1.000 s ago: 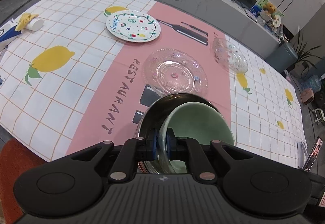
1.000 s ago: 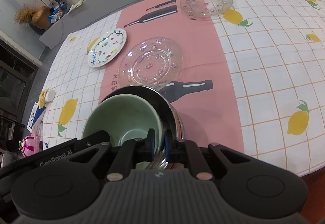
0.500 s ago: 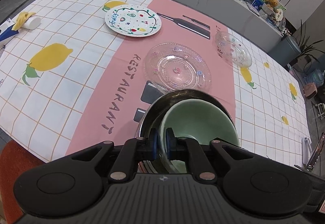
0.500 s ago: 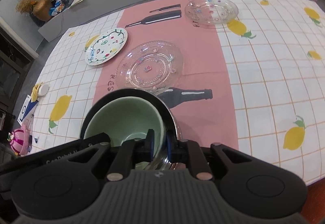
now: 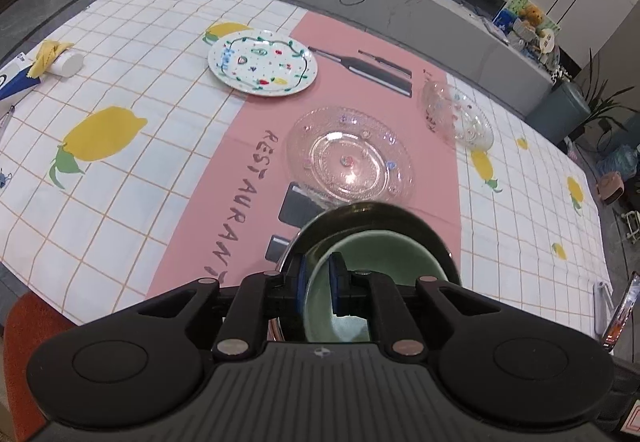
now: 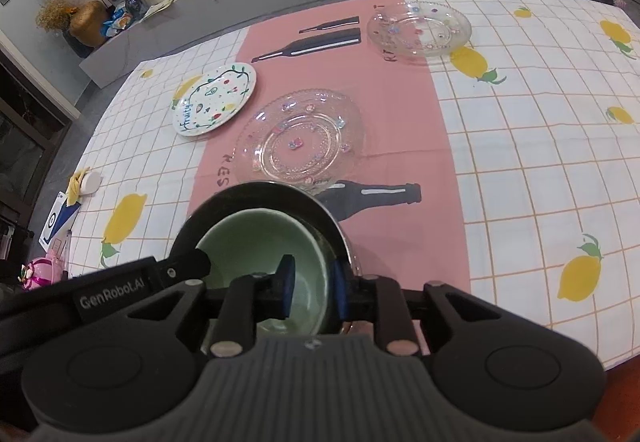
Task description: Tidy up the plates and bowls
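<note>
green bowl sits nested in the steel bowl, right under both grippers. right gripper has just been opening, jaws loose around its rim; left gripper looks pinched on the opposite rim, probably.

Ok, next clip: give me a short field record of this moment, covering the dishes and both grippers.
stack: green bowl nested in dark metal bowl, at the near table edge
left gripper: shut on the green bowl's rim
right gripper: jaws have just been opening; opposite rim between them, inner pad clear of it
loose dishes: clear glass plate, painted plate, glass dish, each apart on the tablecloth
task status: plates not yet stacked
</note>
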`<state>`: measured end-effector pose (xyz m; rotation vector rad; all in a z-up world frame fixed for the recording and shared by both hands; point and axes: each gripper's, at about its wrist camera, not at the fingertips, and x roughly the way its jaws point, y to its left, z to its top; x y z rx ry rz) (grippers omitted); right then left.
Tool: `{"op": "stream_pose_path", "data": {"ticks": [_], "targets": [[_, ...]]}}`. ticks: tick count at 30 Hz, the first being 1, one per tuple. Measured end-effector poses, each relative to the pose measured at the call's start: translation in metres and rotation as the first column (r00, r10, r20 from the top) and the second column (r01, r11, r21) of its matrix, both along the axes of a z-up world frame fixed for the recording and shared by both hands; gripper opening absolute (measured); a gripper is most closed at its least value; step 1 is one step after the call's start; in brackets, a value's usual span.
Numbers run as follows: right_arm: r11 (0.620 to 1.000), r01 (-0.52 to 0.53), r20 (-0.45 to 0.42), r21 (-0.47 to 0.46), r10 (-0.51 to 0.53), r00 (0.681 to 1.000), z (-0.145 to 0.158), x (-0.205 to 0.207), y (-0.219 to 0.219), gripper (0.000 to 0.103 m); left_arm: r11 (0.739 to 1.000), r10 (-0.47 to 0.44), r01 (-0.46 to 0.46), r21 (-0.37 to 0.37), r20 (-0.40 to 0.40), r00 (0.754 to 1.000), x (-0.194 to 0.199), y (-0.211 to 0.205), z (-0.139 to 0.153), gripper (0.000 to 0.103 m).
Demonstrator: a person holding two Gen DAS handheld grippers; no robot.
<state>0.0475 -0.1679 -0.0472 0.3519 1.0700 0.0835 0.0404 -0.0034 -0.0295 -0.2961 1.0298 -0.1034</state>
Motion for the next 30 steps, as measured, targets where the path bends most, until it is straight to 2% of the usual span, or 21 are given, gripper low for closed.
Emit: {"op": "stream_pose_path", "data": {"ticks": [5,9,11,15,17,18,20,22,23,30], "targets": [[0.999,0.008,0.009,0.032,-0.009,1.000,0.002,-0.003,-0.005,0.023,1.000,-0.003,0.004,-0.016,0.020,1.000,-0.002,0.001,0.004,0.012],[0.996,0.015,0.028,0.084,-0.018,0.999,0.004,-0.005,-0.010,0.033,0.999,-0.001,0.002,-0.035,0.030,1.000,-0.004,0.003,0.007,0.017],[0.995,0.018,0.045,0.099,-0.023,0.999,0.006,-0.006,-0.011,0.036,0.999,-0.003,0.004,-0.039,0.041,0.999,-0.004,0.003,0.009,0.020],[0.995,0.035,0.116,0.095,-0.046,0.992,0.020,-0.009,-0.016,0.048,0.999,0.000,0.003,-0.049,0.060,0.998,-0.005,0.006,0.013,0.028],[0.995,0.050,0.135,0.082,-0.061,0.989,0.024,-0.009,-0.020,0.048,0.998,-0.001,0.005,-0.058,0.066,0.998,-0.005,0.008,0.014,0.036],[0.995,0.060,0.133,0.083,-0.071,0.989,0.024,-0.009,-0.023,0.048,0.998,-0.003,0.007,-0.063,0.071,0.997,-0.006,0.009,0.014,0.039],[0.991,0.087,0.119,0.101,-0.099,0.988,0.020,-0.009,-0.031,0.052,0.997,-0.006,0.013,-0.081,0.084,0.996,-0.008,0.011,0.014,0.054],[0.987,0.108,0.096,0.121,-0.120,0.988,0.013,-0.009,-0.038,0.067,0.995,-0.005,0.015,-0.099,0.095,0.995,-0.009,0.015,0.011,0.064],[0.984,0.117,0.084,0.134,-0.128,0.988,0.009,-0.009,-0.041,0.067,0.994,-0.001,0.011,-0.105,0.094,0.996,-0.010,0.017,0.009,0.069],[0.966,0.122,-0.048,0.226,-0.114,0.992,-0.027,-0.012,-0.042,0.068,0.975,0.070,-0.068,-0.213,0.002,0.998,-0.015,0.038,-0.022,0.071]]}}
